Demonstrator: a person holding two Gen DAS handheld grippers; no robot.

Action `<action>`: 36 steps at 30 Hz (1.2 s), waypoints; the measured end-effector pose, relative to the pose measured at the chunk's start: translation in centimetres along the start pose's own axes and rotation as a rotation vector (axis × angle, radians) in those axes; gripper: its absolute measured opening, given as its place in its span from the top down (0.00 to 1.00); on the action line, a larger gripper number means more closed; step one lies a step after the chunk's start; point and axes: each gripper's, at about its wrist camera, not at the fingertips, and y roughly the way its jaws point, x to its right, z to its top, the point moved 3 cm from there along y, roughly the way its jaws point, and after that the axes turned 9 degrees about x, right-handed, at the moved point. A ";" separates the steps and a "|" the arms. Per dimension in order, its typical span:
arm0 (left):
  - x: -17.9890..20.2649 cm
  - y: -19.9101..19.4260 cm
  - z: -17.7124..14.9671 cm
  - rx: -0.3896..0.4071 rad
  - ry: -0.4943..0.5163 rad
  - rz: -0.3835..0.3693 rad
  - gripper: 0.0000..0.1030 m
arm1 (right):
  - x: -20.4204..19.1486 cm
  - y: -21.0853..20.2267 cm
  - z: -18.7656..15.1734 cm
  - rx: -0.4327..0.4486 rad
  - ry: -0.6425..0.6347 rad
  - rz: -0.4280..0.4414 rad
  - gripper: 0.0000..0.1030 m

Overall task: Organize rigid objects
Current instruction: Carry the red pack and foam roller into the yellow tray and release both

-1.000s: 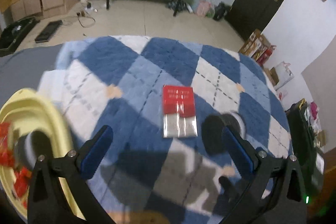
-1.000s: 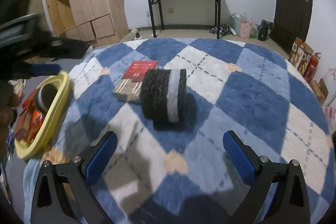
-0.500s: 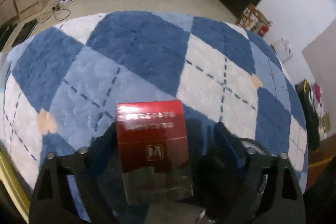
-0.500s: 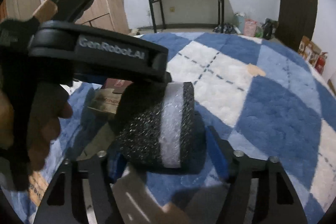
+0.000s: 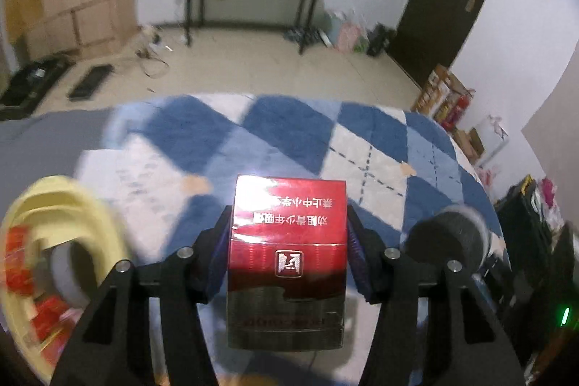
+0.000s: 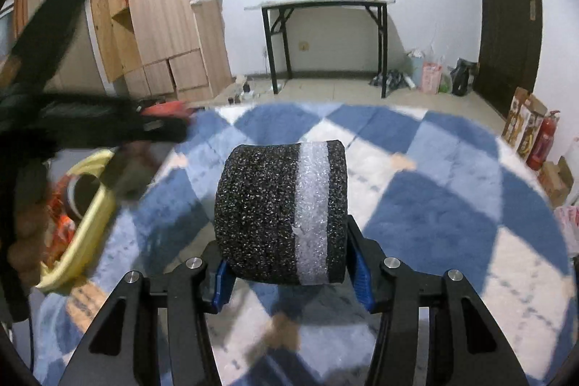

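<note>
A red and silver box (image 5: 287,241) is between the pads of my left gripper (image 5: 288,227), whose jaws are closing on its sides; the box is off the blanket. A black foam roll with a white band (image 6: 275,216) lies sideways in my right gripper (image 6: 289,263), which is shut on its two flat ends. The roll (image 5: 448,241) also shows at the right of the left wrist view. A yellow basket (image 5: 72,205) with a tape roll and red packets stands at the left. The right wrist view shows the left gripper (image 6: 72,125) blurred above the basket (image 6: 94,205).
A blue and white diamond-patterned blanket (image 6: 434,205) covers the work surface. Beyond it are a black folding table (image 6: 325,6), a wooden cabinet (image 6: 163,24), a dark door (image 6: 506,6), and boxes with a fire extinguisher (image 6: 542,140) at the right edge.
My left gripper dropped onto the red box, closed around it and lifted it up and back toward the basket. My right gripper moved onto the foam roll and shut on it.
</note>
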 end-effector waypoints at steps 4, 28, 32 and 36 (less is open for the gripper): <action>-3.1 -7.7 -0.5 0.072 -0.045 0.090 0.44 | -1.3 -3.4 1.8 0.047 -0.042 0.017 0.50; -22.1 -16.4 -8.4 0.074 -0.285 0.336 0.44 | -17.3 -2.1 9.5 -0.096 -0.198 0.359 0.50; -24.4 -13.8 -9.4 0.027 -0.339 0.304 0.44 | -22.0 3.6 9.9 -0.173 -0.246 0.415 0.50; -25.8 -10.3 -9.9 -0.029 -0.328 0.299 0.43 | -26.2 8.8 10.1 -0.257 -0.298 0.445 0.50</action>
